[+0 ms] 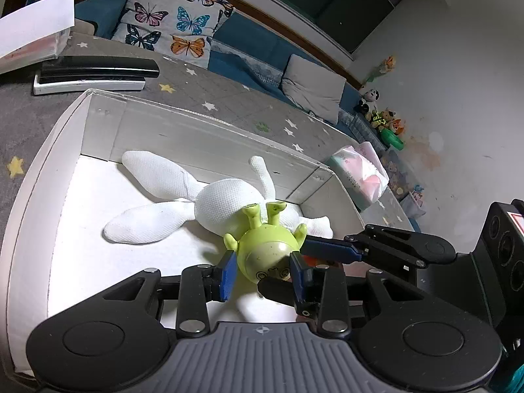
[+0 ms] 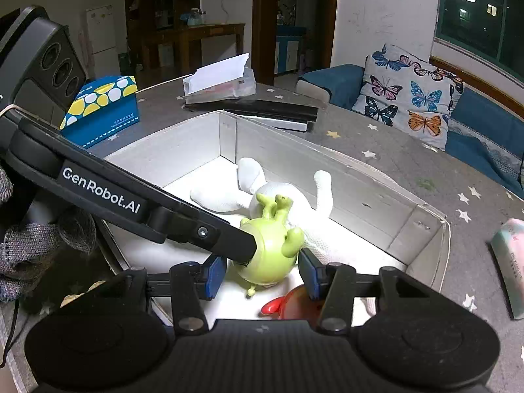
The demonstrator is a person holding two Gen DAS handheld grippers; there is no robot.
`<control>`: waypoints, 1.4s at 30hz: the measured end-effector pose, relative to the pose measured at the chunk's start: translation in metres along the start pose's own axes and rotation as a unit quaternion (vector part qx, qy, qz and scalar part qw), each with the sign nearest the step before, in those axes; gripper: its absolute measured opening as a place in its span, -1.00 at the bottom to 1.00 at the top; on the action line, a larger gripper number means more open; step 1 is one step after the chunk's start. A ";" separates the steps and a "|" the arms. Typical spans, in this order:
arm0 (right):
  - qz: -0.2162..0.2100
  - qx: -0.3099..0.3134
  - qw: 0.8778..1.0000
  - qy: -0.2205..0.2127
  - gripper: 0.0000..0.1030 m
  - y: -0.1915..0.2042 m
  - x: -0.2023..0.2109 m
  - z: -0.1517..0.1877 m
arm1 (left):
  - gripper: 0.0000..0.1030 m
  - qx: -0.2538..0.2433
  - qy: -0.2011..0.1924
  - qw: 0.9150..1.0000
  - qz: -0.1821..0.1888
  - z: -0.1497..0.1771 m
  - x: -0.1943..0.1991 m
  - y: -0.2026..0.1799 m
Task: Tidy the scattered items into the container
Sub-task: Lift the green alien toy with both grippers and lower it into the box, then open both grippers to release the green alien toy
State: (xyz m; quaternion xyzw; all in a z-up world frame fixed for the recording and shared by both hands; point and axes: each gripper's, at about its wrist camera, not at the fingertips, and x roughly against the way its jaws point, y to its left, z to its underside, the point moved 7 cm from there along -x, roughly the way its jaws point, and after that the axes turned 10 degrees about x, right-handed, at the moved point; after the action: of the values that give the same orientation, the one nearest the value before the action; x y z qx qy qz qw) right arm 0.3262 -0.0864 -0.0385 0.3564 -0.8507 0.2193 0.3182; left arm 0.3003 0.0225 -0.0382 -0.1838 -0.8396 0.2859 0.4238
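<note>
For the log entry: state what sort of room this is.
Most likely a home living room. A sofa with a butterfly cushion runs along a night-dark window, a fridge stands in the back, and soft toys sit against the wall.

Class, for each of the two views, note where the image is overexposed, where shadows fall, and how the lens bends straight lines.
Left wrist view: the floor of the white box is blown out around the white plush rabbit; the windowsill bows into a curve. Right wrist view: the same glare on the box floor behind the green toy; the room beyond is dim, the window dark, and the box edges curve.
</note>
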 end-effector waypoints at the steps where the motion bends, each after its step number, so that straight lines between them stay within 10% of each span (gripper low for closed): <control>1: 0.001 0.000 1.000 -0.001 -0.03 0.000 0.000 0.000 | -0.27 -0.001 -0.001 1.000 -0.002 0.000 0.001 -0.001; 42: -0.004 0.020 0.994 -0.104 0.39 0.059 0.097 0.014 | -0.27 -0.006 -0.080 0.997 -0.024 0.029 0.077 -0.012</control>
State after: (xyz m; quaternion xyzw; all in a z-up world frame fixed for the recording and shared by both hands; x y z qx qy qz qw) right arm 0.2243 -0.1015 0.0107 0.3873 -0.8729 0.1971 0.2220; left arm 0.2320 0.0460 0.0026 -0.1430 -0.8764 0.2845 0.3613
